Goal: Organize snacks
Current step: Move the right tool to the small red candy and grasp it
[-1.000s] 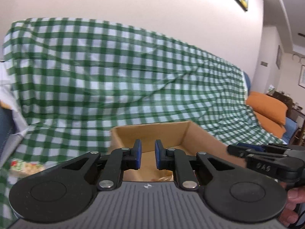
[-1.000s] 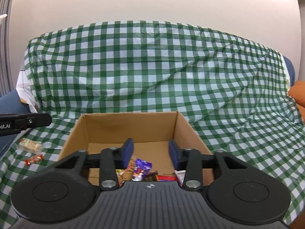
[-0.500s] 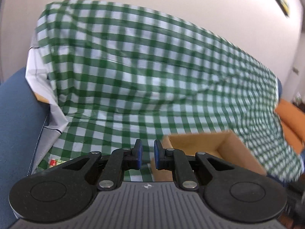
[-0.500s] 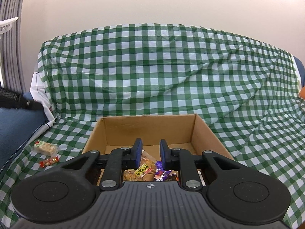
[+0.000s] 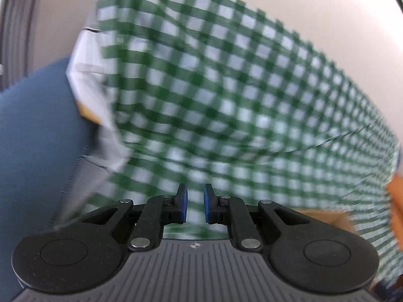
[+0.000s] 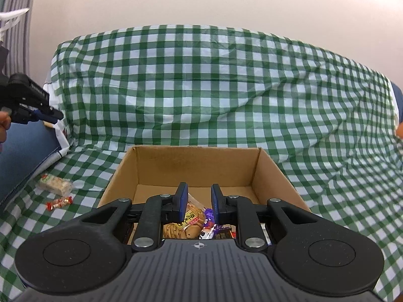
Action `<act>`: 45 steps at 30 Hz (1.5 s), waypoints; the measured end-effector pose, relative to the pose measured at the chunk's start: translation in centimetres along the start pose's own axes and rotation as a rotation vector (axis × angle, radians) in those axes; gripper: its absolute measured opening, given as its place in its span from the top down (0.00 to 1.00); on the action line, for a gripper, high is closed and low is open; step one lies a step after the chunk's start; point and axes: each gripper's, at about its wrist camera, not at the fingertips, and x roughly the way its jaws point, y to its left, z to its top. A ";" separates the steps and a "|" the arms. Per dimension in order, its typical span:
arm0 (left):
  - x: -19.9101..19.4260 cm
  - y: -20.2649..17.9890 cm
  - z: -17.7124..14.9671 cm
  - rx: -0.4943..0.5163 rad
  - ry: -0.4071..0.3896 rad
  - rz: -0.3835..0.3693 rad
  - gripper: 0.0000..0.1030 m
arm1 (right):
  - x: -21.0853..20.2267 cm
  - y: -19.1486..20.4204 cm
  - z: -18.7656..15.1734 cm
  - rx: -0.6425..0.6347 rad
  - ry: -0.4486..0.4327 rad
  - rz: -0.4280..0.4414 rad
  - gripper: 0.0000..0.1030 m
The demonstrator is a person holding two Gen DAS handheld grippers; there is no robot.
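We record a green-and-white checked cloth (image 6: pixel 226 88) draped over a sofa, and take the open cardboard box (image 6: pixel 199 163) resting on it as our landmark. The box stands upright; along its near wall lie a cracker packet (image 6: pixel 187 224) and purple-wrapped sweets (image 6: pixel 209 220), with other wrappers partly hidden behind the tool. The right gripper (image 6: pixel 199 206) hangs over the near edge of the box, its fingers drawn close together with nothing between them; they have just been closing. The left gripper (image 6: pixel 54 114), held by a hand at the frame edge, is well to the left of the box and above the cloth; in its own blurred view (image 5: pixel 193 206) the fingers stand nearly together and empty. Left of the box, on the cloth, lies a clear-wrapped snack bar (image 6: pixel 54 183), and just nearer, a small red-wrapped candy (image 6: pixel 59 203).
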 end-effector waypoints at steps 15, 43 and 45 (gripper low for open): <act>2.1 9.7 1.3 -0.302 0.194 0.014 0.84 | 1.9 7.1 3.7 0.043 0.026 0.129 0.78; 2.4 11.4 1.4 -0.419 0.242 -0.033 0.76 | 21.2 27.9 -1.9 0.138 0.480 0.186 0.37; 2.5 11.4 1.5 -0.417 0.243 -0.033 0.76 | 22.0 28.3 -2.1 0.132 0.492 0.171 0.37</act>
